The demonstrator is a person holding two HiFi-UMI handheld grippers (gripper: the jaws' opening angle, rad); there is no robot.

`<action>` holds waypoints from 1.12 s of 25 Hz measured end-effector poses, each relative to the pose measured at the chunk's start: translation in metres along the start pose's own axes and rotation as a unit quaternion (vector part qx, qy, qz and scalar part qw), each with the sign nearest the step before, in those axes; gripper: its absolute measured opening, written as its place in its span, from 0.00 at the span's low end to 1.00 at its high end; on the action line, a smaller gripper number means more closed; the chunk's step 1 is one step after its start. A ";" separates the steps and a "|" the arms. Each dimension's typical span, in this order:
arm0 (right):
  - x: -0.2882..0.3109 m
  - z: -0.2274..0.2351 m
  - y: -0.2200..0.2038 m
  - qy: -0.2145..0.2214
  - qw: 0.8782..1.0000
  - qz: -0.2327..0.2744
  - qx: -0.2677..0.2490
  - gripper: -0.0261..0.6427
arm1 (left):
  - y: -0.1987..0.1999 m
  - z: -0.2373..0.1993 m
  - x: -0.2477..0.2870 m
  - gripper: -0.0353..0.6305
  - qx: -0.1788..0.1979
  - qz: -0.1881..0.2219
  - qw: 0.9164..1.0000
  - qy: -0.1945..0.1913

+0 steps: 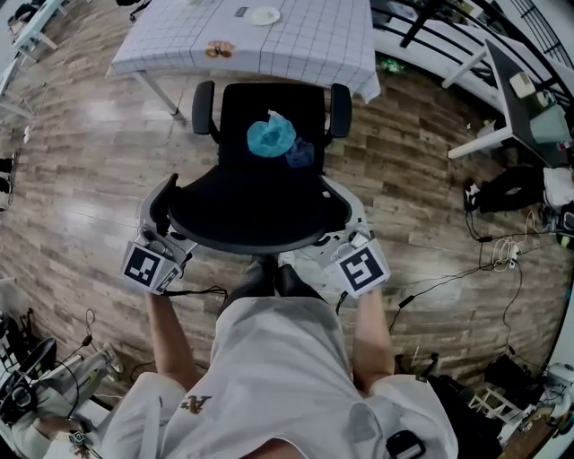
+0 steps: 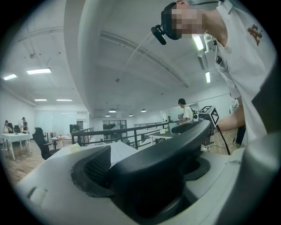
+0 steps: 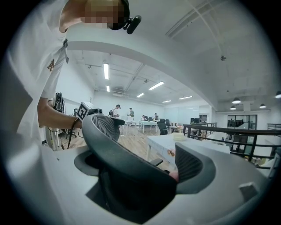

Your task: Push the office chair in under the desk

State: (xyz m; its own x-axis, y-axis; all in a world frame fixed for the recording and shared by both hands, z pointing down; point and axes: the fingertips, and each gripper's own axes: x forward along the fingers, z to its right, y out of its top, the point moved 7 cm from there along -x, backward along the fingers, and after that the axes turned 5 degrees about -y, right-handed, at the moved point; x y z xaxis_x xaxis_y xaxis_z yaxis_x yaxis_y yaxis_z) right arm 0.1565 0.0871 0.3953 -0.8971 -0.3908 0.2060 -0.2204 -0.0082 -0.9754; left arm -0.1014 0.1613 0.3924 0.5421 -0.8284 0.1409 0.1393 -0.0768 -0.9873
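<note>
The black office chair [image 1: 260, 143] stands in front of me, its seat facing the desk [image 1: 296, 40] with a white checked cloth. The armrests reach the cloth's front edge. On the seat lie a teal bundle [image 1: 271, 136] and a small blue item [image 1: 300, 154]. The curved top of the backrest [image 1: 260, 235] runs between both grippers. My left gripper [image 1: 166, 220] straddles its left end and my right gripper [image 1: 345, 238] its right end. In the left gripper view the rim [image 2: 175, 149] lies between wide jaws, and likewise in the right gripper view [image 3: 109, 149]. One pad [image 3: 189, 165] shows bare.
A plate [image 1: 265, 15] sits on the desk. To the right are another white desk [image 1: 502, 108], a black bag [image 1: 511, 188] and cables [image 1: 484, 269] on the wooden floor. Gear and cables crowd the lower left corner [image 1: 36, 376]. My legs stand right behind the chair.
</note>
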 end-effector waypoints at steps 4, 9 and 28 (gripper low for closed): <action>0.011 0.007 0.001 -0.003 1.000 0.002 0.003 0.75 | -0.002 -0.013 0.006 0.75 -0.002 0.000 1.000 -0.002; 0.022 0.018 0.002 -0.004 1.000 0.004 0.006 0.76 | -0.001 -0.027 0.015 0.75 -0.003 -0.003 1.000 -0.006; 0.057 0.056 0.002 0.023 0.999 0.022 0.018 0.84 | 0.003 -0.056 0.041 0.75 0.012 -0.050 0.998 -0.029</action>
State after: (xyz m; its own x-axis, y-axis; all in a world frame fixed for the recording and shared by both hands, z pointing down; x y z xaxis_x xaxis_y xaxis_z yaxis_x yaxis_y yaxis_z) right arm 0.1261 0.0130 0.4003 -0.9225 -0.3491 0.1648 -0.1668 -0.0245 -0.9857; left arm -0.1249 0.0960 0.3907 0.5721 -0.7833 0.2430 0.2145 -0.1430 -0.9662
